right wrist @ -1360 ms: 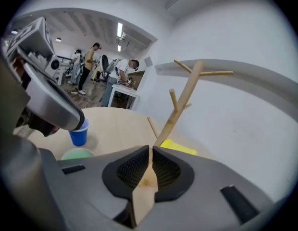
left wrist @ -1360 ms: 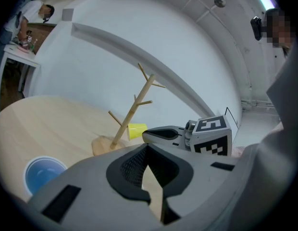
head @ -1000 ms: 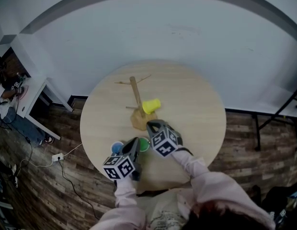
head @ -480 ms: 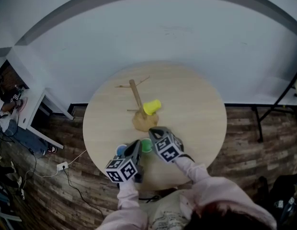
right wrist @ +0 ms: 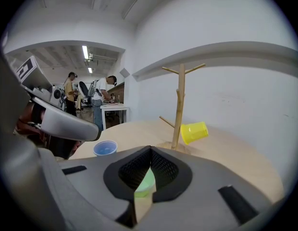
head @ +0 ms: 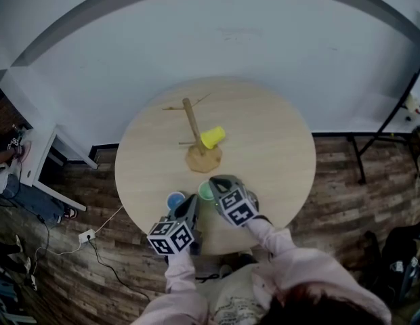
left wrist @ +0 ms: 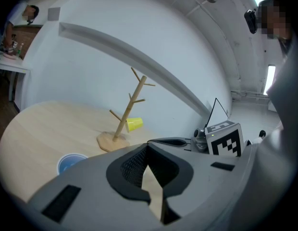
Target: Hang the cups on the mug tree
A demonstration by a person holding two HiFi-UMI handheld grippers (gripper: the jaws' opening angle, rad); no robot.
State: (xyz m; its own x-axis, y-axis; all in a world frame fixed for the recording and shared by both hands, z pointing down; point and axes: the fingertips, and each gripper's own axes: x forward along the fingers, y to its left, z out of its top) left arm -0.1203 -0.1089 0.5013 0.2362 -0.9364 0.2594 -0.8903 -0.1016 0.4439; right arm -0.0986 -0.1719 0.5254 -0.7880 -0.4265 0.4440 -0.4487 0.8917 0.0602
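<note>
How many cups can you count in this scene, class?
3: a yellow cup hanging on the mug tree; a blue cup and a green cup standing on the table's near side.

Head view: green cup [head: 204, 191] partly covered by the right claw [head: 213, 181]; only its far side shows. Blue cup [head: 175, 200] clipped on one side by the left claw [head: 190, 203]. Near edge of the desk [head: 278, 147] lost under both claws and the sleeves [head: 179, 276]. Mug tree [head: 192, 128] pegs too thin to count; the peg under the yellow cup [head: 212, 138] is hidden.

Right gripper view: green cup is only a sliver through the slot under the jaws. Background people [right wrist: 105, 97] too small to make out.

Left gripper view: blue cup's near side cut off by the claw body.
</note>
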